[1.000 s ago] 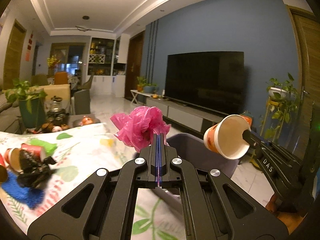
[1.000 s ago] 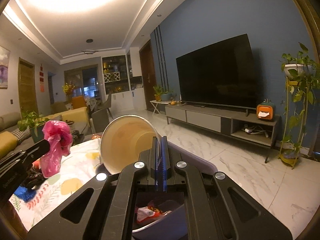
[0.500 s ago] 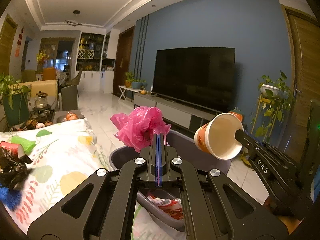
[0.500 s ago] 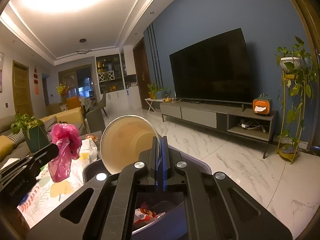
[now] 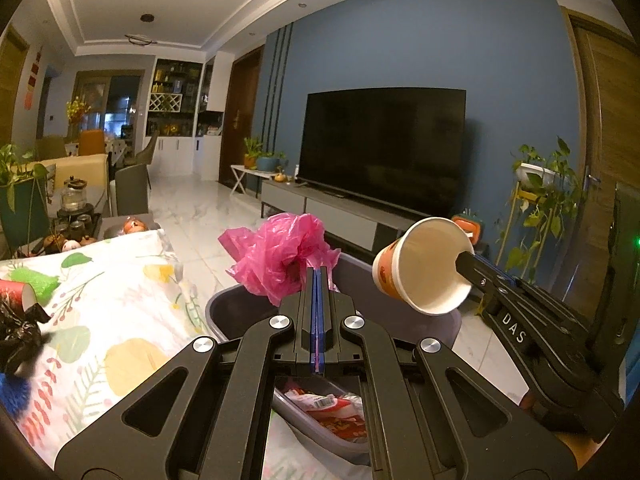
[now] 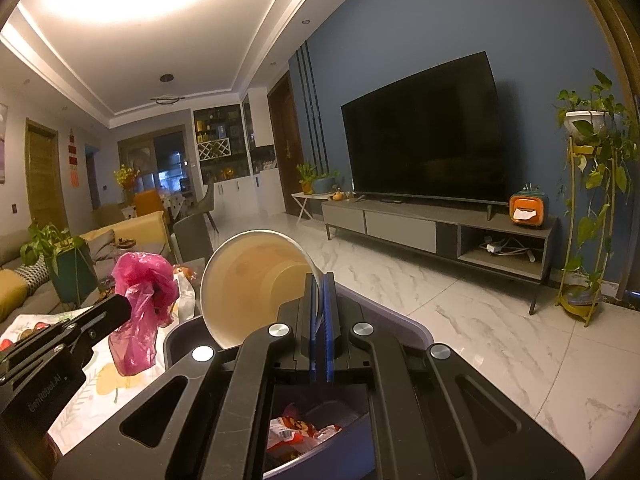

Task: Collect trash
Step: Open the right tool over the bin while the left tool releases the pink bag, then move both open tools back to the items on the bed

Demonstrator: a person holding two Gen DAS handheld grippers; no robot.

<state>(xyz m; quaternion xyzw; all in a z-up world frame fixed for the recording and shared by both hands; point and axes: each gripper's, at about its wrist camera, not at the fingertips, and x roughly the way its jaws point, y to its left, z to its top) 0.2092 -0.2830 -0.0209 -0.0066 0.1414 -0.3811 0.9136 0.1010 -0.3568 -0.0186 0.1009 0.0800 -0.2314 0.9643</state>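
- The left gripper [image 5: 318,276] is level above the grey trash bin [image 5: 224,312], fingers clamped on a crumpled pink plastic bag [image 5: 280,256].
- The right gripper [image 6: 320,292], beside it, pinches the rim of a paper cup [image 6: 256,284] tipped sideways over the bin.

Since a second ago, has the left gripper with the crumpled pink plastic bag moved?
Yes. The left gripper, shut on the crumpled pink plastic bag, has swung right, off the floral tablecloth and over the grey bin.
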